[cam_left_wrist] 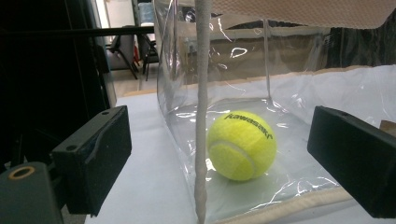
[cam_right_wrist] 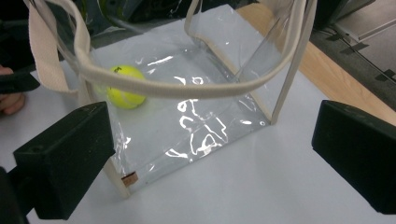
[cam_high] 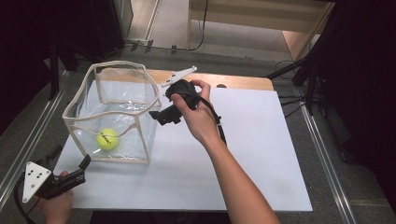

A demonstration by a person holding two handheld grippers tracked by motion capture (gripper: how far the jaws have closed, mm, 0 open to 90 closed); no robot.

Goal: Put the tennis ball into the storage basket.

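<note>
Tennis ball [cam_high: 107, 139] sits in clear bag [cam_high: 140, 88], left side of table [cam_high: 261, 154]. Both claws spread, empty: right claw [cam_high: 161, 114], left claw [cam_high: 80, 169]. Bag light, floppy, slick; your best hold: fabric rim.

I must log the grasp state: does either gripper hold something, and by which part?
Nothing is held. The left gripper and right gripper are open; the tennis ball lies in the clear bag.
</note>
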